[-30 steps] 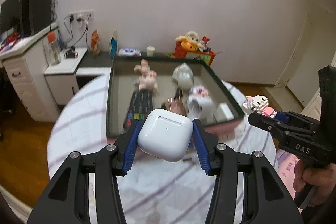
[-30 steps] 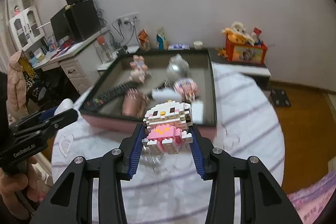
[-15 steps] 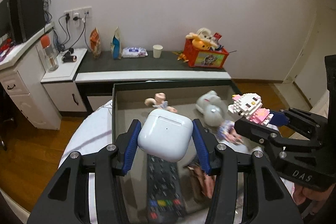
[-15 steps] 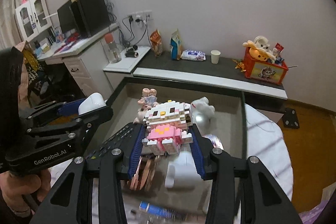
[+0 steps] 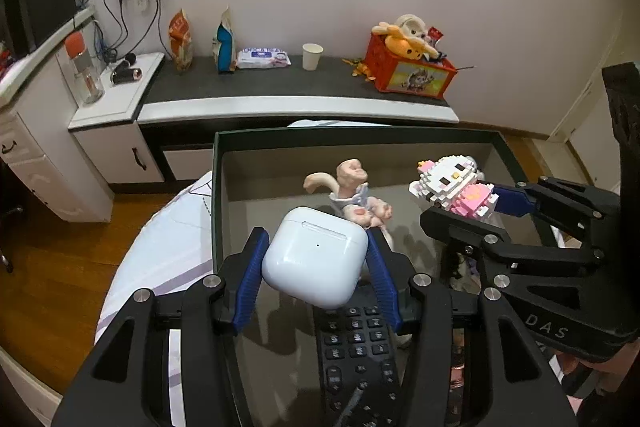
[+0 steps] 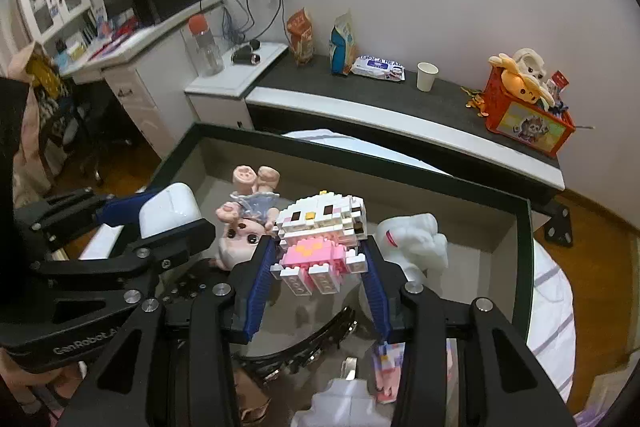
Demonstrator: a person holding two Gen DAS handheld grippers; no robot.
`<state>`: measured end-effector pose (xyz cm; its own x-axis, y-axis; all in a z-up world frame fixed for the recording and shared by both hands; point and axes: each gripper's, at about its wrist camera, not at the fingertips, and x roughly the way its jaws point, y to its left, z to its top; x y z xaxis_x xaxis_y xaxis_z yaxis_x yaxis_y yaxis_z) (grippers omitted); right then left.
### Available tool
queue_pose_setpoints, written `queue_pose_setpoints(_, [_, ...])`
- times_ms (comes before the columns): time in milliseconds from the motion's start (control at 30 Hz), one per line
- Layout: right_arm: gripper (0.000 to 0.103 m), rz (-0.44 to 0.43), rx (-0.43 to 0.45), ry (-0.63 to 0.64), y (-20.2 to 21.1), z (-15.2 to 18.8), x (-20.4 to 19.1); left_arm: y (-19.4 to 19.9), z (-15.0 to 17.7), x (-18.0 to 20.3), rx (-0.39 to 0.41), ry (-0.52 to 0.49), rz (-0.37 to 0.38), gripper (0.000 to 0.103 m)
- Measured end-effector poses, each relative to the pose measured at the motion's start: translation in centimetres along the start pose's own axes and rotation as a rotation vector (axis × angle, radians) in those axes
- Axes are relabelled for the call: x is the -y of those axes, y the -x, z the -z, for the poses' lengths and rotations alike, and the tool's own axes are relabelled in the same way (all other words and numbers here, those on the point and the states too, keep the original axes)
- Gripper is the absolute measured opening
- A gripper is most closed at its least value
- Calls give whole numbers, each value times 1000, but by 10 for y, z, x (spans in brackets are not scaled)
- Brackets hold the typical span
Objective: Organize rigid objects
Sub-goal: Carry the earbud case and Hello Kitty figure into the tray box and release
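My left gripper [image 5: 316,259] is shut on a white earbuds case [image 5: 316,257], held above the dark-rimmed box [image 5: 218,187]. My right gripper [image 6: 320,263] is shut on a white and pink block-built cat figure [image 6: 320,231], also over the box. Each gripper shows in the other's view: the right one with the cat figure [image 5: 452,185], the left one with the case [image 6: 170,211]. Inside the box lie a pink pig doll [image 5: 354,195], a black remote control [image 5: 356,347] and a white figurine [image 6: 412,239].
The box sits on a round table with a white striped cloth [image 5: 172,247]. Behind it runs a low dark-topped cabinet [image 5: 280,83] with snack bags, a wipes pack, a paper cup [image 5: 312,57] and a red toy crate [image 5: 408,71]. Wooden floor lies to the left.
Both grippers moved forward over the box with their objects still gripped. The box now fills the lower view and the cabinet behind it looks closer. The near table edge has dropped out of sight.
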<state>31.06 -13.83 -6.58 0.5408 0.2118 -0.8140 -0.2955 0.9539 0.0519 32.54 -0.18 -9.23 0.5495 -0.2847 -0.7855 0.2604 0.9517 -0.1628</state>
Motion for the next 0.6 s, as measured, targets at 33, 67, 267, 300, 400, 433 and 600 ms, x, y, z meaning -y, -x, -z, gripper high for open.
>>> queue_pose_setpoints(33, [44,3,-6,9,-2,0,-1,-2,0,-1,-6,3,2,50])
queue_pose_setpoints(67, [44,7,-11,19,-3,0,-2,-3,0,-1,-12,5,4,51])
queue_pose_setpoints(267, [52,60,-18,66,-7,0,-7,-2,0,1,-31,-11,-25,54])
queue_pose_setpoints(300, [56,75,-18,66,-7,0,-6,-1,1,1,-33,-14,-26,55])
queue_pose_setpoints(400, [77,100,-17,46,-5,1,3,5,1,0,-26,-10,-22,74])
queue_pose_setpoints(433, [82,94,-21,33,-4,2,8,8,2,0,-23,-4,3,78])
queue_pose_setpoints(600, [86,42,-2,-25,9,7,19,23,5,12,12,-34,-32,103])
